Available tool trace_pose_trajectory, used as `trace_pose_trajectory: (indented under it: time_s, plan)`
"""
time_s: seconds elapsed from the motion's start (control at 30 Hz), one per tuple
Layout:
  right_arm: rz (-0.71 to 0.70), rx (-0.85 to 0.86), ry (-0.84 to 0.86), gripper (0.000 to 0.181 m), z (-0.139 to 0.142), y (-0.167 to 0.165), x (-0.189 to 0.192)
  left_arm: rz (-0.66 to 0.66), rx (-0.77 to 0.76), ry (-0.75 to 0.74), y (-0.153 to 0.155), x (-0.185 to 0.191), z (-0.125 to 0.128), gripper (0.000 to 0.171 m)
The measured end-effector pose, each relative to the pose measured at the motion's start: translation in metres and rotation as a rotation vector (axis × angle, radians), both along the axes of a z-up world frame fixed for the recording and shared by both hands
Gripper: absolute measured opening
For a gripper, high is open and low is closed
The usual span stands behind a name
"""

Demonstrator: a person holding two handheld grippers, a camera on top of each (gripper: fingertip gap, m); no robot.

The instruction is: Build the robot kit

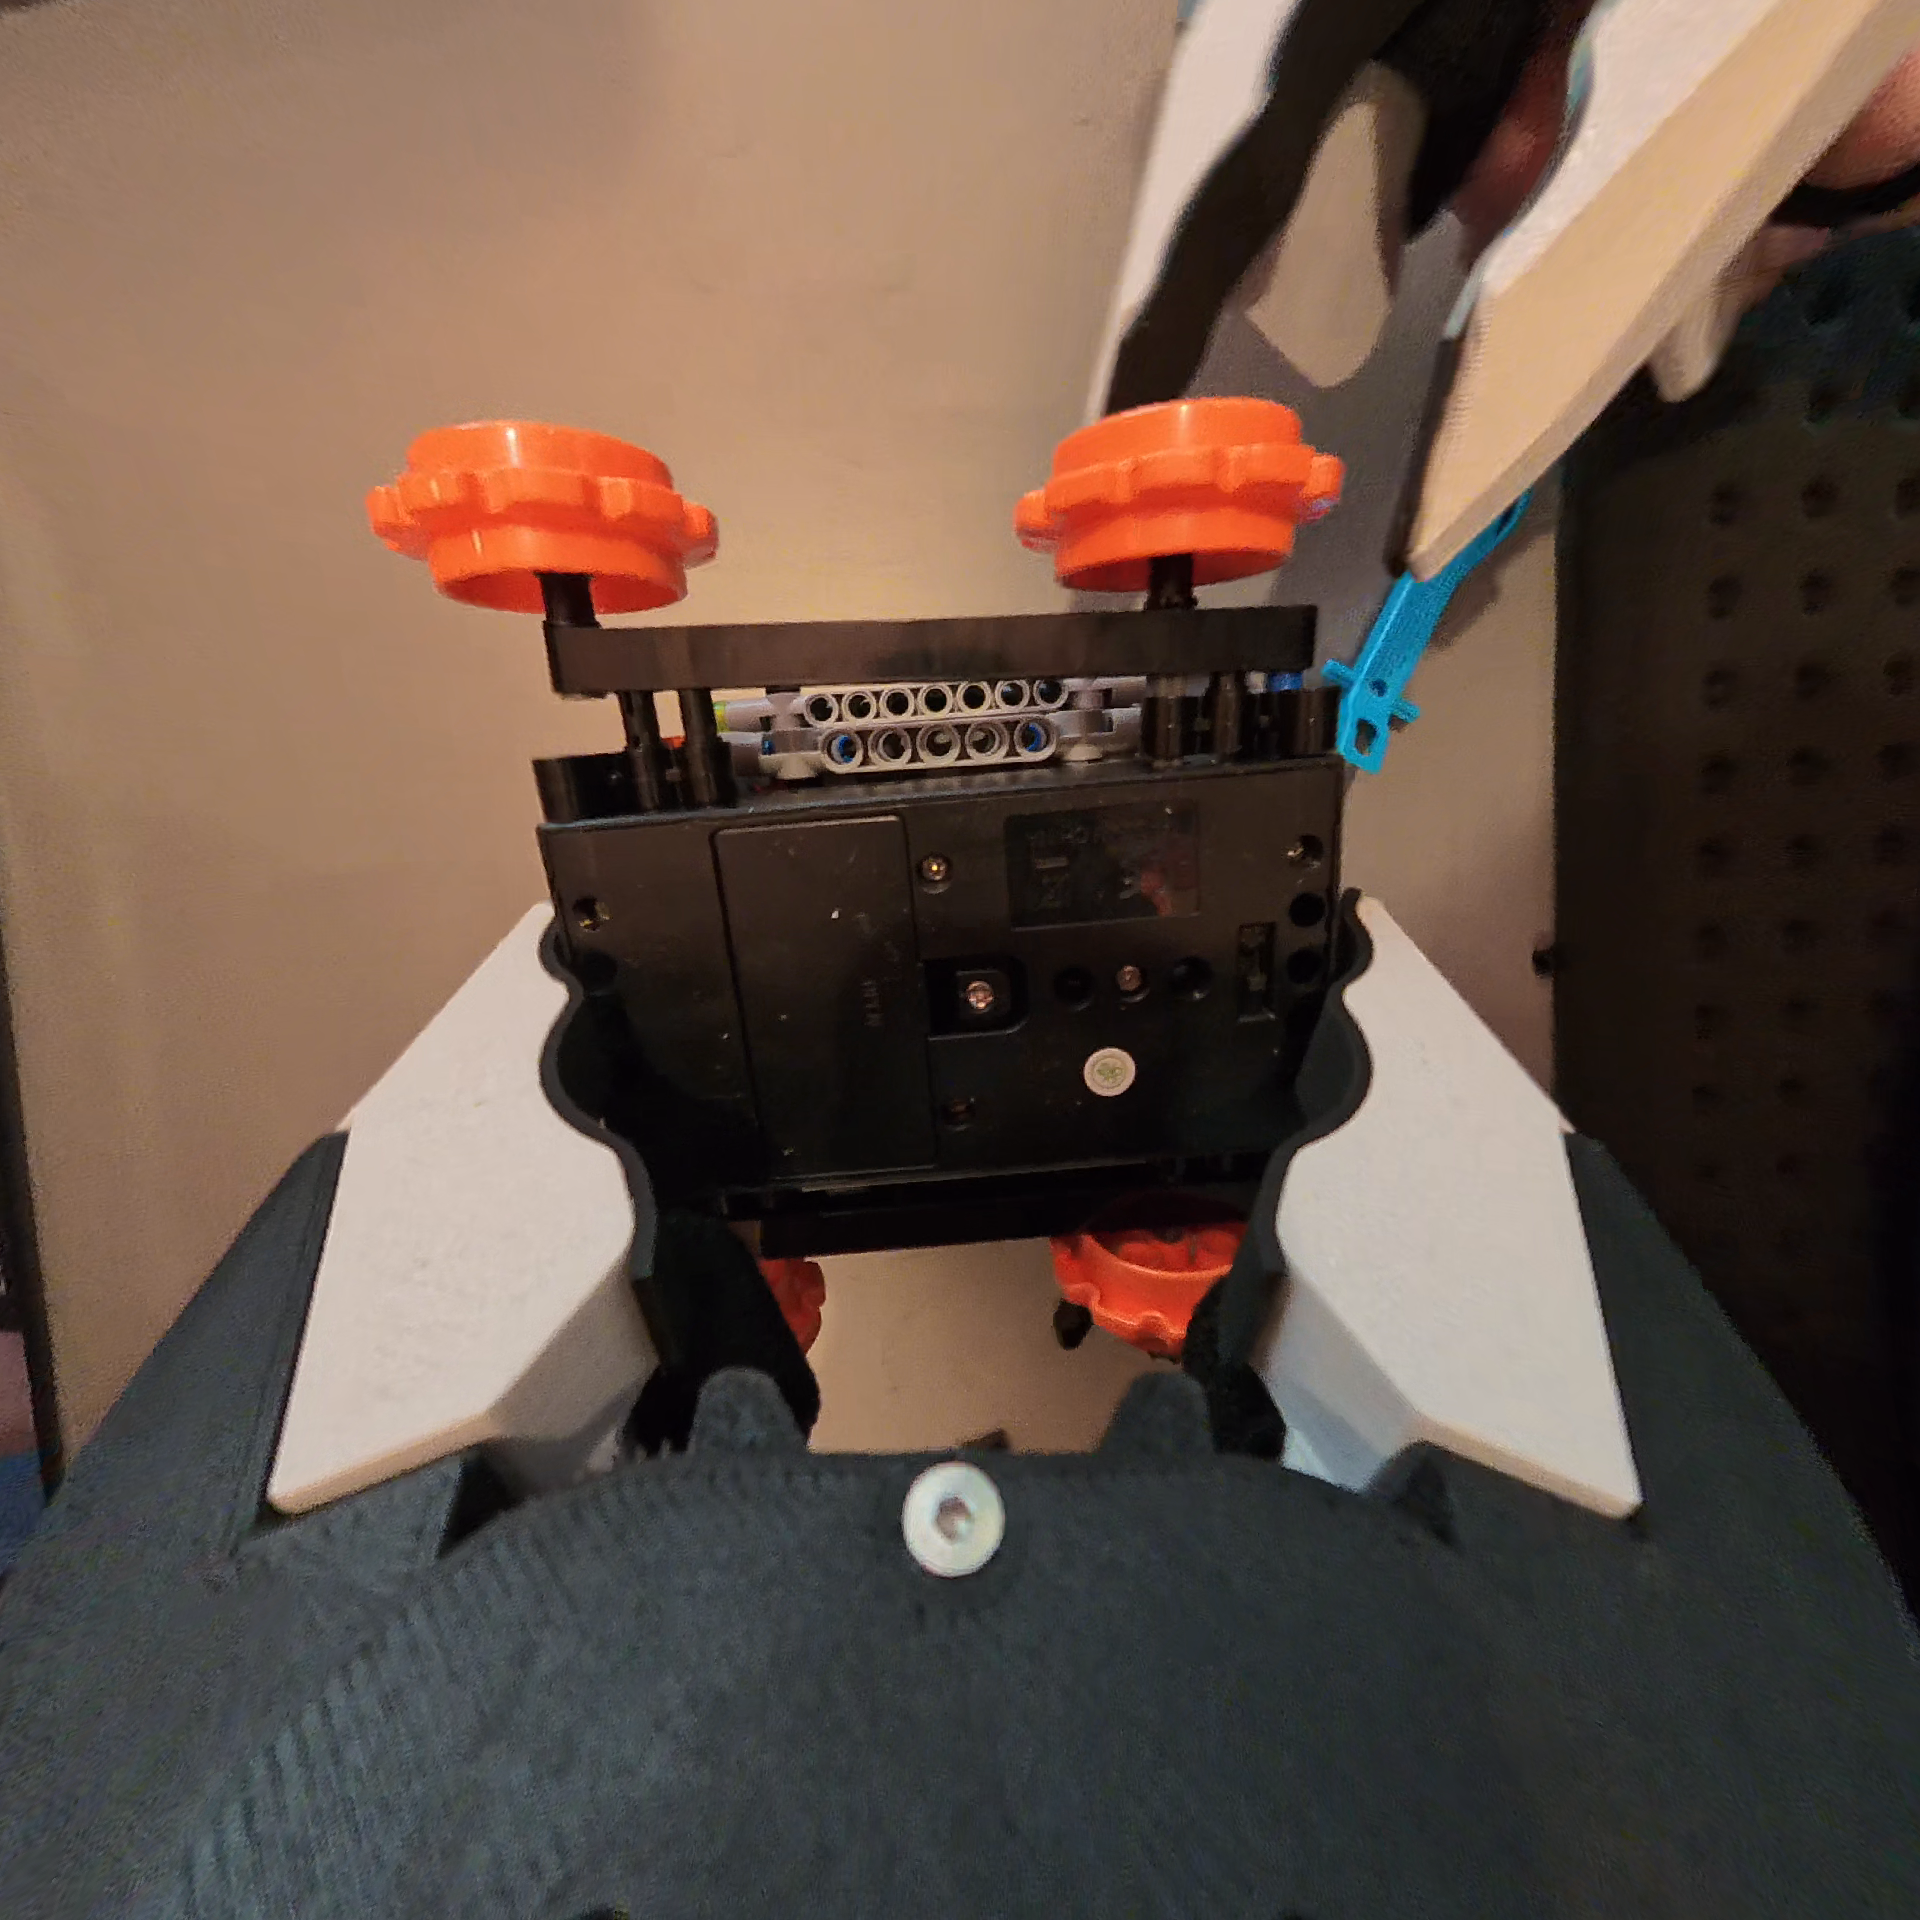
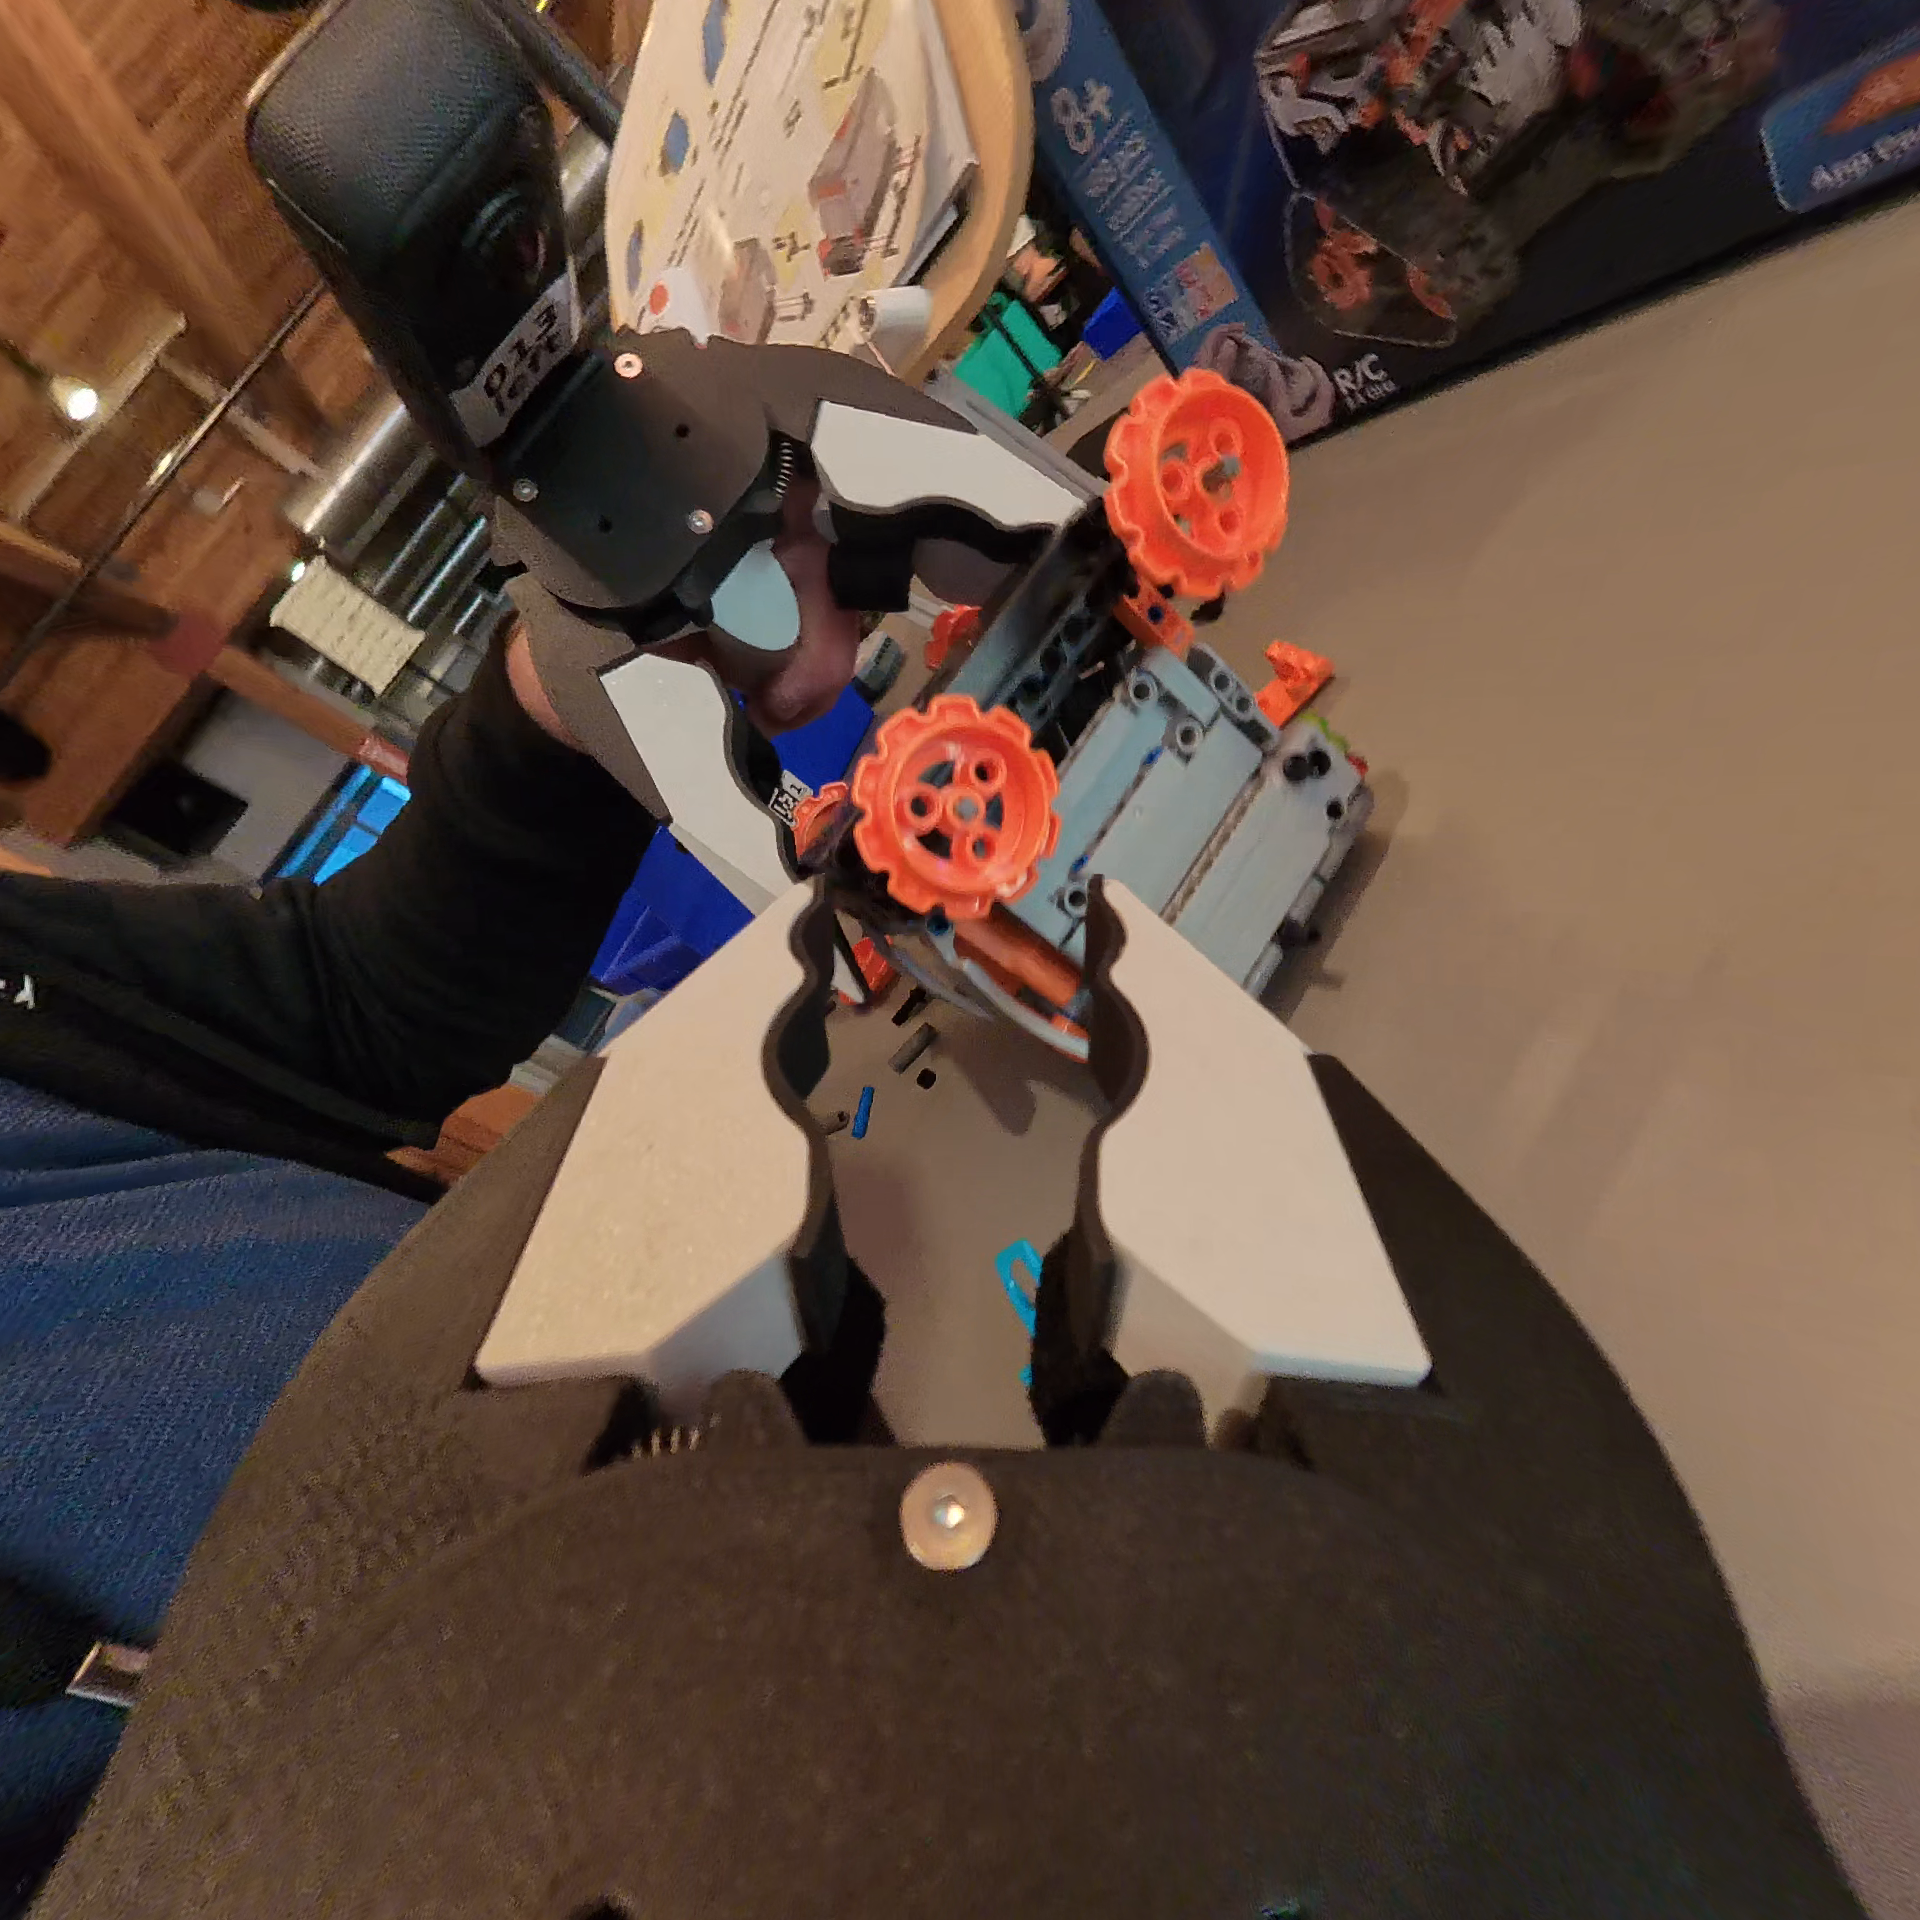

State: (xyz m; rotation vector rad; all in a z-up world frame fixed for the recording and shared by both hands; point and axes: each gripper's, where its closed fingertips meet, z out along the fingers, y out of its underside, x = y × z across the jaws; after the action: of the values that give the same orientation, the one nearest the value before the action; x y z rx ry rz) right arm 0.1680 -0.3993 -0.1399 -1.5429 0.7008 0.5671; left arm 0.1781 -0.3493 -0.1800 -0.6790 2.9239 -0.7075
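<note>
My left gripper (image 1: 956, 925) is shut on a black building-block chassis (image 1: 935, 987), gripping its two sides. Two orange toothed wheels (image 1: 540, 514) stand on axles at its far end, and two more show beneath it. In the right wrist view the left gripper (image 2: 935, 665) holds the chassis (image 2: 1060, 613) above the table. My right gripper (image 2: 956, 914) is open, with its tips just below the nearer orange wheel (image 2: 956, 805). A light blue piece (image 2: 1016, 1288) shows beside its right finger; I cannot tell if they touch. It also shows in the left wrist view (image 1: 1377, 675).
A grey and orange block model (image 2: 1205, 821) lies on the beige table (image 2: 1610, 831). Small loose pins (image 2: 914, 1049) lie in front of it. A kit box (image 2: 1455, 208) and an instruction booklet (image 2: 790, 177) stand behind. A black perforated panel (image 1: 1745, 727) is at the right. One gripper's finger ends stand about 7 cm off the other's.
</note>
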Motion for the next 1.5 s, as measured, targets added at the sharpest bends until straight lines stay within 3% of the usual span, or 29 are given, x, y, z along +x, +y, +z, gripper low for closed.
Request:
trace_pose_trajectory:
  time_s: [0.07, 0.23, 0.67, 1.13, 1.2, 1.5]
  plan:
    - [-0.013, -0.029, 0.018, 0.031, -0.008, 0.000, -0.010, 0.038, -0.004, -0.001, -0.001, 0.001, 0.000, 0.136]
    - [-0.114, 0.051, 0.048, 0.018, 0.000, 0.005, -0.005, 0.103, 0.007, 0.008, -0.001, 0.002, 0.000, 0.136]
    - [-0.282, 0.291, 0.369, 0.009, 0.006, 0.007, 0.012, 0.334, -0.004, -0.060, -0.002, 0.003, 0.001, 0.136]
    - [-0.221, 0.190, 0.208, 0.003, 0.008, 0.006, 0.012, 0.329, 0.012, -0.110, -0.006, 0.008, 0.002, 0.135]
    - [-0.200, 0.141, 0.125, 0.002, 0.010, 0.005, 0.011, 0.316, 0.016, -0.110, -0.006, 0.008, 0.003, 0.135]
    - [-0.168, 0.212, 0.199, 0.002, 0.008, -0.002, 0.019, 0.287, 0.007, -0.117, -0.012, 0.016, 0.002, 0.135]
